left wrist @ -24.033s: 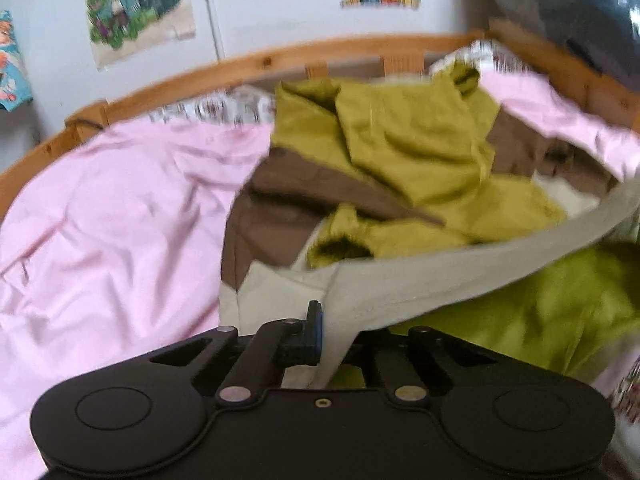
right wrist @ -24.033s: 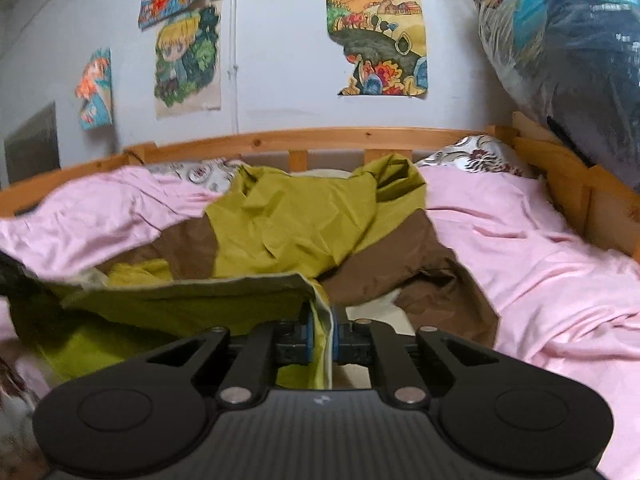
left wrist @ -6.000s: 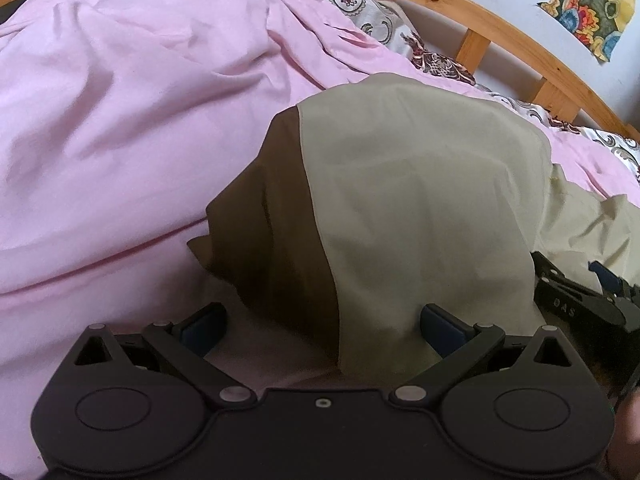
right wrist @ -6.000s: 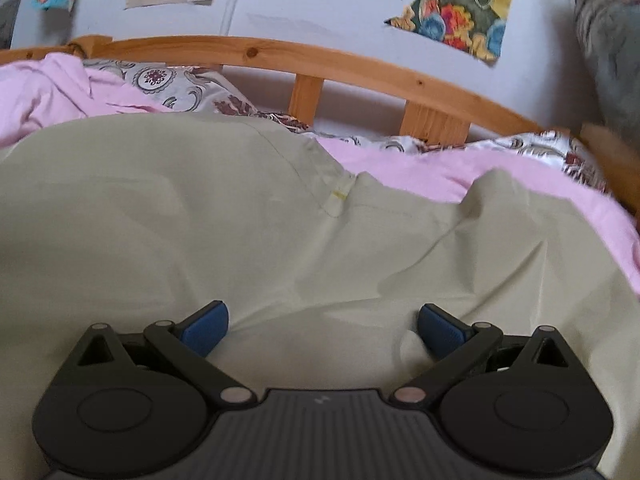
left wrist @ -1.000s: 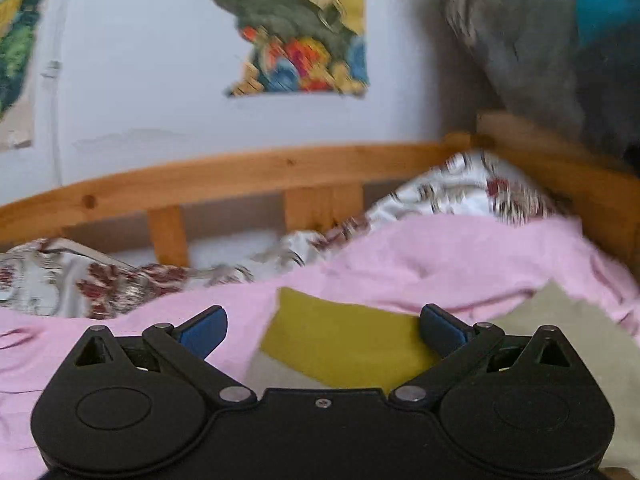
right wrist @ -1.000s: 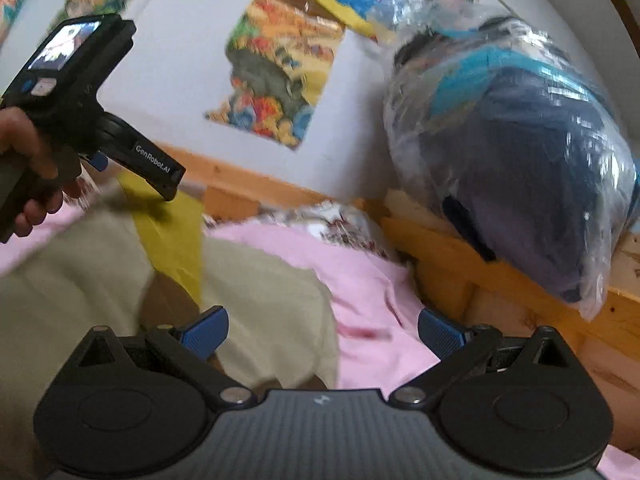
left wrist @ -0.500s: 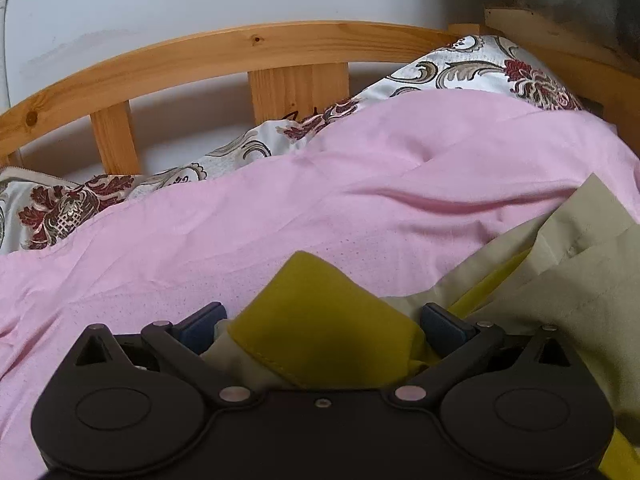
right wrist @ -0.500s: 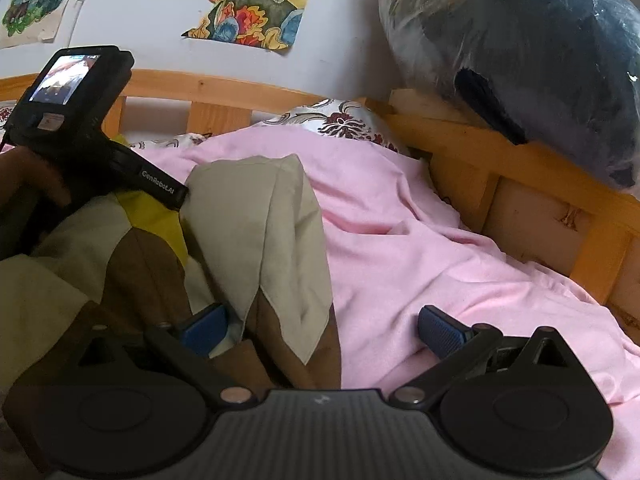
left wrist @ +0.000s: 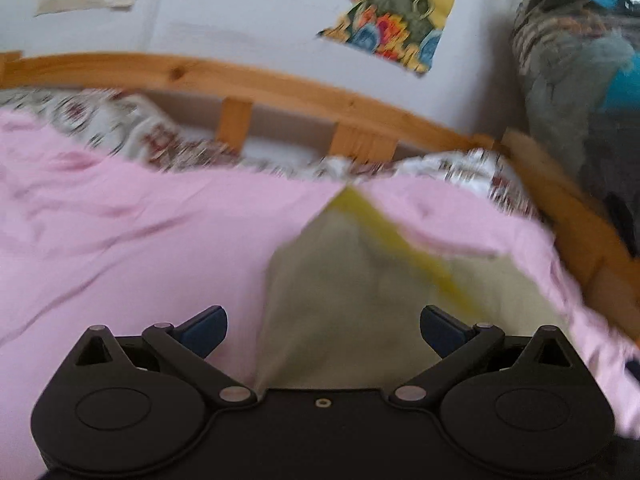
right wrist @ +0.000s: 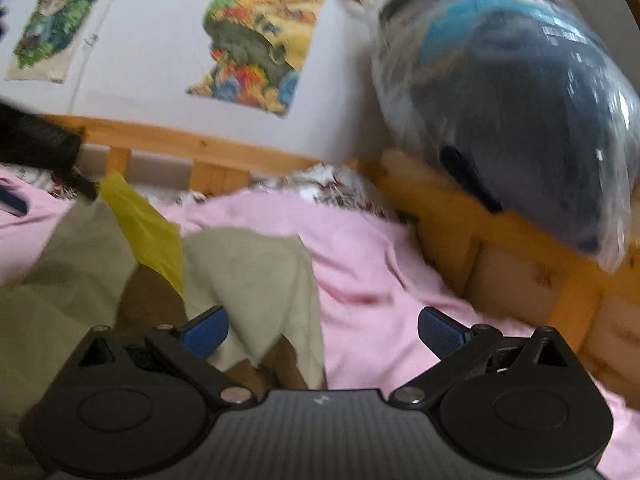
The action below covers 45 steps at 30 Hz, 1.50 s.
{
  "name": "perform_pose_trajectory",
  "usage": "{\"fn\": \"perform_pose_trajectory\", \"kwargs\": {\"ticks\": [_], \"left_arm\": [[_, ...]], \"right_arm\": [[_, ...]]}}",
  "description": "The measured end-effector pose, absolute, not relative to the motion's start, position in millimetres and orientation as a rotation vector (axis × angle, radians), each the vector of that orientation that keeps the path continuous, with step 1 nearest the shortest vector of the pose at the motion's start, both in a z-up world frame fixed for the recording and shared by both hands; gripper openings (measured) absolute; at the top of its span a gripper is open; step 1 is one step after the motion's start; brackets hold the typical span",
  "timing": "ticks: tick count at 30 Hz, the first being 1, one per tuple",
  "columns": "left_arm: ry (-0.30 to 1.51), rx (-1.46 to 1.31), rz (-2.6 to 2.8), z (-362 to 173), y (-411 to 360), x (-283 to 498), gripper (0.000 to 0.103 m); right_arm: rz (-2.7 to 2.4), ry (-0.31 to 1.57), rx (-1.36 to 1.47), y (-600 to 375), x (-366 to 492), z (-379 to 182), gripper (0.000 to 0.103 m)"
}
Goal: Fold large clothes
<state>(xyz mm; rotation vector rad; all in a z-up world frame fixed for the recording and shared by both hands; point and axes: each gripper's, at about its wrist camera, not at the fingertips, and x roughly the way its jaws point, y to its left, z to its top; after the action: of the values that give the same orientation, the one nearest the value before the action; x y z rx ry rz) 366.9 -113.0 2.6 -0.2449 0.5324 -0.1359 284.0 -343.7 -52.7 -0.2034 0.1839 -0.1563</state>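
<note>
Wooden-framed bed (left wrist: 280, 80), slatted rail along the wall side, covered by a rumpled pink sheet (left wrist: 140, 232). Floral-patterned bedding (left wrist: 132, 128) shows at the rail edge past the sheet. Beige/olive/brown garment (right wrist: 248, 276) lies bunched directly on the sheet, both views motion-blurred.

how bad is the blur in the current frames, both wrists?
Left wrist: heavy motion smear on the headboard and garment; left gripper itself sharp. Right wrist: same smear, worst on the plastic-wrapped bundle; right gripper crisp. Fisheye bends the rails.
</note>
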Motion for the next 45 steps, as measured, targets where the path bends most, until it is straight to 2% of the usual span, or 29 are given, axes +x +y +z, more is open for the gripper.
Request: {"fn": "perform_pose_trajectory", "kwargs": {"ticks": [4,11,16,24,36,45], "left_arm": [[0.617,-0.200,-0.141,-23.0,-115.0,348.9,0.102],[0.576,-0.166,-0.125,-40.7,-117.6,338.6,0.102],[0.513,-0.070,-0.106,-39.7,-129.7,332.5,0.102],[0.609,-0.072,-0.054,-20.3,-130.5,335.1,0.102],[0.649,-0.053,-0.041,5.6,-132.6,298.2,0.102],[0.673,-0.061,-0.058,2.1,-139.0,291.9,0.102]], "right_arm": [[-0.151,0.250,-0.249,-338.6,290.1,-65.6,0.103],[-0.141,0.393,-0.149,-357.9,309.0,-82.7,0.103],[-0.141,0.388,-0.153,-356.5,307.4,-83.9,0.103],[-0.114,0.329,-0.074,-366.9,292.5,-75.5,0.103],[-0.018,0.218,0.077,-380.6,257.2,-52.0,0.103],[0.027,0.350,-0.008,-360.7,270.8,-67.5,0.103]]}}
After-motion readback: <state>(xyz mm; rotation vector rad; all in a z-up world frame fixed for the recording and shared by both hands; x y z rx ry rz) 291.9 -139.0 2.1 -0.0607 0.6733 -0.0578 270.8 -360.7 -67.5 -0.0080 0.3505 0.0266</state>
